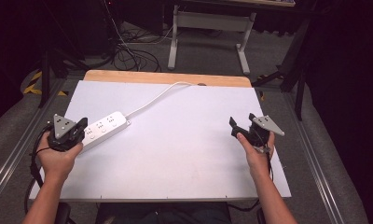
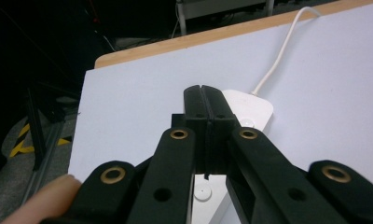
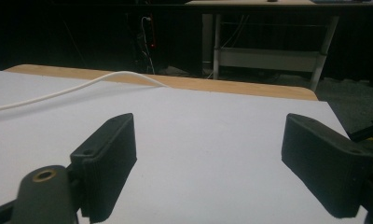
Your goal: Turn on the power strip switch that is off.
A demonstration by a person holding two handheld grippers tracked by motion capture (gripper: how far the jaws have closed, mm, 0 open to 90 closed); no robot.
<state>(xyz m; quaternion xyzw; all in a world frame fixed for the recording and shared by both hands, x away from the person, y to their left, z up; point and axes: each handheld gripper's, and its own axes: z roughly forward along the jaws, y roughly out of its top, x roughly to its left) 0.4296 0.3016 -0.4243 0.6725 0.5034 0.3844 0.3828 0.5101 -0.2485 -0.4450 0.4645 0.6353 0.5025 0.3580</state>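
- One white power strip (image 1: pixel 102 129) lies on the left of the white table (image 1: pixel 184 154), its cord (image 1: pixel 156 95) running to the far wooden edge.
- The left gripper (image 1: pixel 80 127), jaws pressed together and holding nothing, hovers over the strip's near end.
- The right gripper (image 1: pixel 240 127), jaws wide apart and holding nothing, sits near the right edge.
- Bare tabletop lies between the two grippers.

Black jaws, brass pivots, grey plates
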